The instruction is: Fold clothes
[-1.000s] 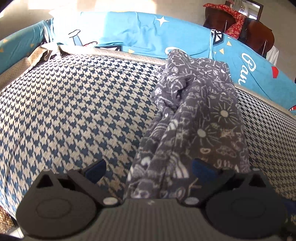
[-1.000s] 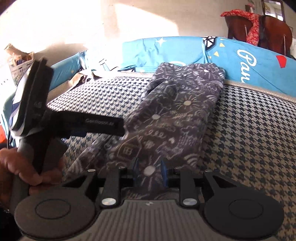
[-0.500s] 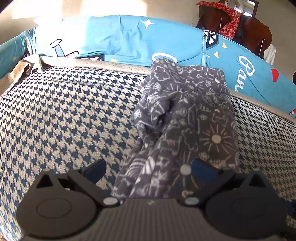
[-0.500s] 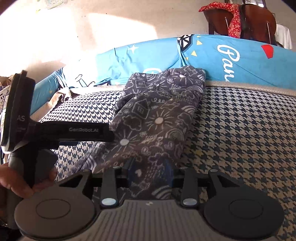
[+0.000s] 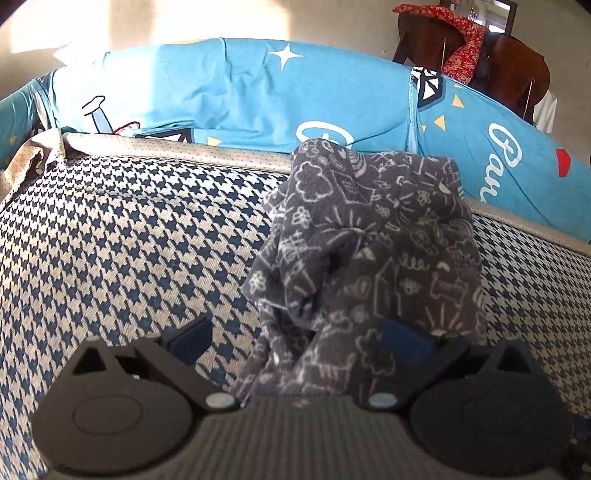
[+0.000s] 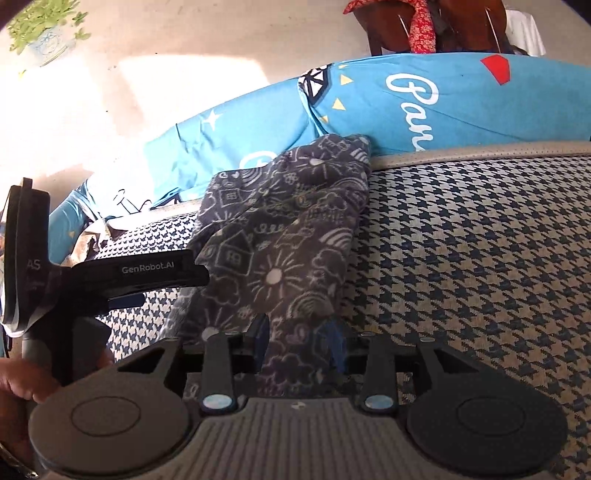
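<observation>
A dark grey garment with white doodle print [image 5: 369, 240] lies in a crumpled strip on a blue-and-cream houndstooth surface [image 5: 129, 240]. My left gripper [image 5: 297, 339] stands wide open at the garment's near end. The cloth runs down between its blue pads, and neither pad presses on it. In the right wrist view the same garment [image 6: 280, 251] bunches up between the pads of my right gripper [image 6: 298, 341], which is shut on its near edge. A finger of the left gripper [image 6: 159, 271] shows just left of the cloth, and a person's hand [image 6: 22, 384] holds the handle.
A bright blue printed sheet [image 5: 258, 92] rises as a soft wall along the far edge, behind a beige piped border [image 5: 184, 149]. A wooden chair with a red cloth [image 5: 461, 33] stands beyond it. Bare houndstooth surface [image 6: 480, 258] stretches to the garment's right.
Both grippers moved forward toward the blue sheet, and the garment now lies shorter and more bunched. The right gripper rolled and its pads stand wider apart than a second ago.
</observation>
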Demonstrator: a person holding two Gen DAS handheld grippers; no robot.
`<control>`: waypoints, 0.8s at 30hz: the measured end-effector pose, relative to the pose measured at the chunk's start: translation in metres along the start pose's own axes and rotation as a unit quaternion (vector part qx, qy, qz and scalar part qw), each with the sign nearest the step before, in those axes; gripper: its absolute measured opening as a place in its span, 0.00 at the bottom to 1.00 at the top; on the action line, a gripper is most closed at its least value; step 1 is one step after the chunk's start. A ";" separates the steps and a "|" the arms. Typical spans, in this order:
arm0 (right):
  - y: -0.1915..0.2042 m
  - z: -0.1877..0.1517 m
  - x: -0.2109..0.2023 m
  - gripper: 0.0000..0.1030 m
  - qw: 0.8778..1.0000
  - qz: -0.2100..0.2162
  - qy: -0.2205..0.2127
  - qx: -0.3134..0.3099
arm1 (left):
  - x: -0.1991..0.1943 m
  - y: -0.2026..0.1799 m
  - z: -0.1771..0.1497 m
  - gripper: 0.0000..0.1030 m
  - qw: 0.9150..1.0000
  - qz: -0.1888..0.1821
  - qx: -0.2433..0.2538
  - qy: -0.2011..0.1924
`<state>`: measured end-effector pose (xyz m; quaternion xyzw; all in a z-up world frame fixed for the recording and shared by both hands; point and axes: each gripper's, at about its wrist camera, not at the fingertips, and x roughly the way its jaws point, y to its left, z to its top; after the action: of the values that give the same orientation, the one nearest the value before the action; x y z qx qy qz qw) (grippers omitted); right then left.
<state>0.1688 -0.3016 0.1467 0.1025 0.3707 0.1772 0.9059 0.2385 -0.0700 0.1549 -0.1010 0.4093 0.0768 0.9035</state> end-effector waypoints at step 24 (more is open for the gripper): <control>-0.026 0.036 0.058 0.40 0.998 -0.026 -0.004 0.059 | 0.059 0.039 -0.004 1.00 0.996 0.025 -0.062 0.055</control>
<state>0.2387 -0.3042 0.1269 0.1467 0.3797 0.1315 0.9039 0.2655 -0.0299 0.1026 -0.1506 0.4549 0.1190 0.8696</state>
